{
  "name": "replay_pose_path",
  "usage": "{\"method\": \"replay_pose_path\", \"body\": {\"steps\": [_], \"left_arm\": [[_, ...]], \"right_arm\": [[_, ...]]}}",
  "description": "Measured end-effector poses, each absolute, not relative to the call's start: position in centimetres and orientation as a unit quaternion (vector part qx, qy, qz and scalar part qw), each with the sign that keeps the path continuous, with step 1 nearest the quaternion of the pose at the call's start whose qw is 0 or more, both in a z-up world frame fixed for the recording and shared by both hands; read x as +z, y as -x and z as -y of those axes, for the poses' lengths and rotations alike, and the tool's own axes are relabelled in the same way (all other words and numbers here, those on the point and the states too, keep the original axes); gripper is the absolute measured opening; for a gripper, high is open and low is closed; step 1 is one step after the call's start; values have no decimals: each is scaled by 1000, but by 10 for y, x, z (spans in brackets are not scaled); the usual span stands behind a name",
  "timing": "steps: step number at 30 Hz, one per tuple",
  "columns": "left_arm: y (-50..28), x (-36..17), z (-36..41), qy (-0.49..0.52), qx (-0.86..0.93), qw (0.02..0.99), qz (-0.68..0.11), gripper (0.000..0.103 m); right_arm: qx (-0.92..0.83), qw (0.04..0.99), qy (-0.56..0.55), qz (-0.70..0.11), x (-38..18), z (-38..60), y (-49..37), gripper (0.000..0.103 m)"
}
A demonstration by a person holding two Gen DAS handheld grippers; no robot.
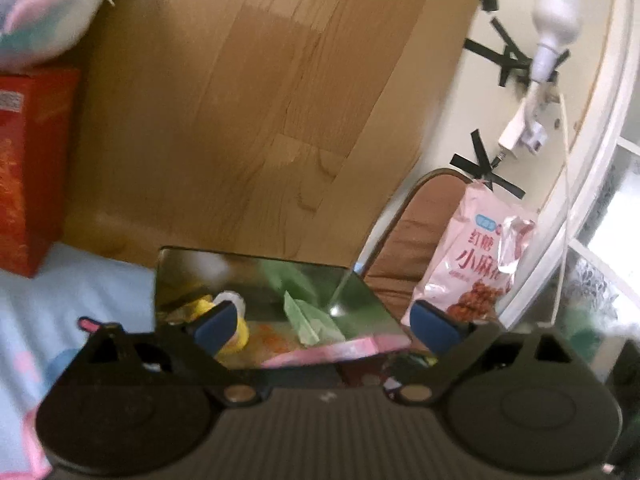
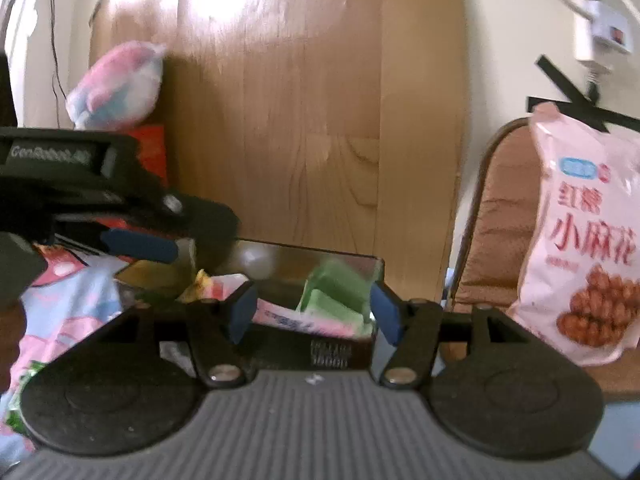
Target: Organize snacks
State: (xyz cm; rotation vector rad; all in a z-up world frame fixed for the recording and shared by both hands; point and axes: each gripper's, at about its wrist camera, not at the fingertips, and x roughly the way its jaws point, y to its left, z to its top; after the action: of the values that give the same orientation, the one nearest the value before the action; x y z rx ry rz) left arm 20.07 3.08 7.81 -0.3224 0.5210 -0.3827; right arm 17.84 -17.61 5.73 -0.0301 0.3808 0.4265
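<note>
light bulb (image 1: pixel 557 20) and black tape (image 1: pixel 486 168) on the wall — wooden headboard (image 1: pixel 260 100) beside

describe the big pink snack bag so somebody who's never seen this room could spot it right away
Start at the tall wooden panel against the cream wall, then look right to the brown cushioned chair. The pink snack bag stands upright on its seat. It is much larger than the small green and pink packets in the shiny box, and carries big red characters above a picture of brown fried twists.
</note>
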Motion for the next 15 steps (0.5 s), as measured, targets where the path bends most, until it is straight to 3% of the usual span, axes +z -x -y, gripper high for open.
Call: {"method": "replay_pose_path", "body": {"steps": [5, 7, 10, 15], "left_arm": [[-153, 68, -37, 153, -221, 930, -252, 96], [-130, 59, -37, 145, -225, 931, -248, 97], [-100, 45, -40, 140, -218, 934, -246, 98], [-66, 29, -52, 135, -184, 944, -238, 98]], "right_arm": [[226, 952, -50, -202, 48, 204, -128, 75], [225, 946, -82, -217, 38, 210, -114, 87], [184, 944, -154, -225, 22, 221, -93, 95], [150, 933, -202, -257, 12, 228, -81, 95]]}}
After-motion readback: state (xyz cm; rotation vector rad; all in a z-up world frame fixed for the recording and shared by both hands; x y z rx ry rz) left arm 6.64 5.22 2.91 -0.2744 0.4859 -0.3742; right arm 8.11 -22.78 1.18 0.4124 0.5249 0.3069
